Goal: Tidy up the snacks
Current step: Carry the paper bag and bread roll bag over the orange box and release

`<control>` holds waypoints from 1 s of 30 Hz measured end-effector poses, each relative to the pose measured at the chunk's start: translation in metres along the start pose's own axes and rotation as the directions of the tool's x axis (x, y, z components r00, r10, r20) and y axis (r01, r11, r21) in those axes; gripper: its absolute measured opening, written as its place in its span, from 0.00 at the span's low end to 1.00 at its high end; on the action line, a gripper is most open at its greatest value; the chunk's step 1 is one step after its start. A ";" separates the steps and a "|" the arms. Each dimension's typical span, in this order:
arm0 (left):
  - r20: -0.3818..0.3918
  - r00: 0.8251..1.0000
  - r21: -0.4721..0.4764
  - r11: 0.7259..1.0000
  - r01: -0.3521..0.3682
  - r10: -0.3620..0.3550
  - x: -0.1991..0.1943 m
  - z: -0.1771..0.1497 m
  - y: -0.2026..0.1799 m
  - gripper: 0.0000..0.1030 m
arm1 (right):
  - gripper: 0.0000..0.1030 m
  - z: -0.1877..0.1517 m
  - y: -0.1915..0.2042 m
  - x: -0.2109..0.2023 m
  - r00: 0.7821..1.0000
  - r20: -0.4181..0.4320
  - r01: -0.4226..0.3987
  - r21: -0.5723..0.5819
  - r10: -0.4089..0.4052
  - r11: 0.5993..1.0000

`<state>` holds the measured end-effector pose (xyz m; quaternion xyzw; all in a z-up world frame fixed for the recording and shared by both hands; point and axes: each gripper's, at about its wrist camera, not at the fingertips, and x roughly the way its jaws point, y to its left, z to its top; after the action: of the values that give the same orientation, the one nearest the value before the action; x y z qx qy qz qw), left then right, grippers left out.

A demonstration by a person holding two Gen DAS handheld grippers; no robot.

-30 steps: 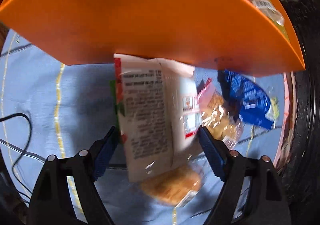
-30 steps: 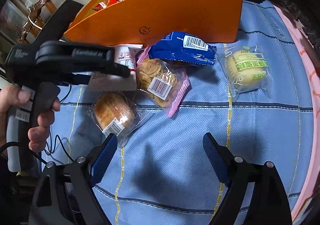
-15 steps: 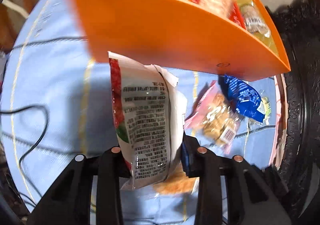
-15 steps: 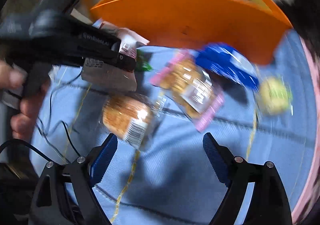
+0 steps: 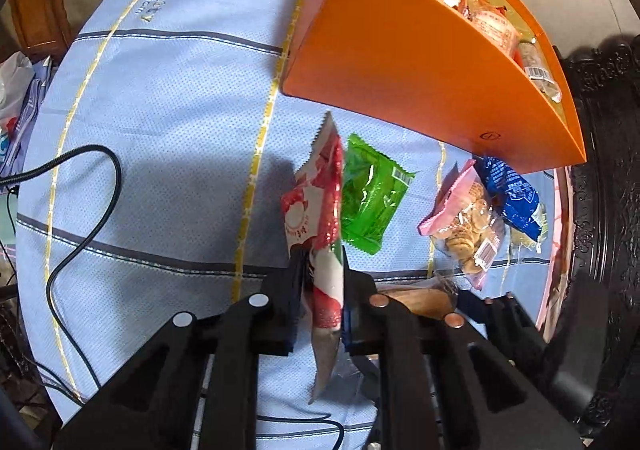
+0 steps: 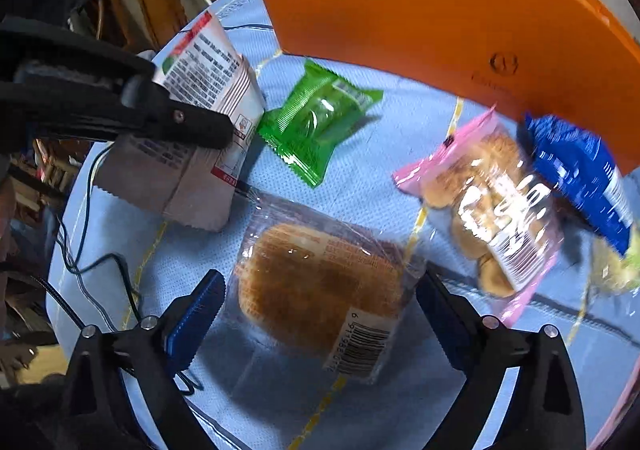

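My left gripper [image 5: 322, 262] is closing on a red-and-white snack packet [image 5: 316, 205], and its pads press the packet's lower part. The packet hangs edge-on above the blue tablecloth [image 5: 160, 109]; in the right wrist view the same packet [image 6: 208, 69] sits in the left gripper [image 6: 224, 129]. My right gripper [image 6: 320, 290] is opening and straddles a wrapped bread bun [image 6: 312, 274] lying on the cloth, with its pads apart from the wrapper. An orange box [image 5: 400, 69] with several snacks inside stands behind.
A green packet [image 6: 320, 117], a pink bag of biscuits [image 6: 492, 217], a blue packet [image 6: 580, 169] and a yellow-green cake [image 6: 612, 266] lie in front of the orange box [image 6: 400, 1]. A black cable [image 5: 80, 217] loops at the left. Dark carved furniture [image 5: 608, 169] borders the right.
The left jaws closed on the red-and-white packet and carried it up and left, uncovering the green packet. The right gripper moved left and down over the bread bun.
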<state>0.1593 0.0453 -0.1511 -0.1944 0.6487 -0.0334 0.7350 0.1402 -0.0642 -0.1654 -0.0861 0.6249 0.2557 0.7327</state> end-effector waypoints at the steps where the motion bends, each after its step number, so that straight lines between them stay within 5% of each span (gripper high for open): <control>1: -0.002 1.000 0.000 1.000 0.001 -0.001 0.001 0.001 0.000 0.14 | 0.86 -0.001 0.005 0.000 1.000 0.012 0.013 -0.022 -0.012 1.000; 3: -0.005 1.000 0.001 1.000 -0.002 0.002 0.003 0.001 0.000 0.17 | 0.70 -0.001 0.010 -0.004 1.000 0.016 0.010 -0.042 -0.010 0.999; 4: -0.013 1.000 0.004 1.000 -0.009 0.009 0.006 0.001 0.000 0.19 | 0.69 0.000 0.008 -0.009 1.000 0.019 -0.019 -0.017 0.019 1.000; 6: -0.071 0.997 -0.006 0.999 -0.042 0.042 0.018 -0.001 0.004 0.48 | 0.68 -0.001 0.000 -0.019 0.999 0.042 -0.028 0.001 0.028 1.000; 8: -0.103 0.994 -0.026 0.999 -0.047 0.044 0.028 -0.006 0.009 0.50 | 0.68 -0.005 -0.010 -0.032 0.997 0.072 -0.045 0.050 0.042 0.998; 11: -0.071 0.996 -0.007 0.999 -0.049 0.049 0.027 -0.009 0.010 0.15 | 0.68 -0.016 -0.036 -0.044 0.996 0.072 -0.063 0.116 0.055 0.991; 18: 0.004 0.998 0.042 0.998 -0.056 0.056 0.002 -0.014 -0.005 0.13 | 0.68 -0.054 -0.057 -0.054 0.996 0.070 -0.072 0.199 0.059 0.977; 30: 0.055 0.998 0.150 0.988 -0.044 0.036 -0.040 -0.030 -0.042 0.13 | 0.68 -0.030 -0.060 -0.104 0.981 0.191 -0.067 0.144 0.039 0.987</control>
<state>0.1324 0.0116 -0.1019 -0.1260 0.6287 -0.0626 0.7648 0.1340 -0.1571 -0.0830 0.0104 0.5726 0.2343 0.7856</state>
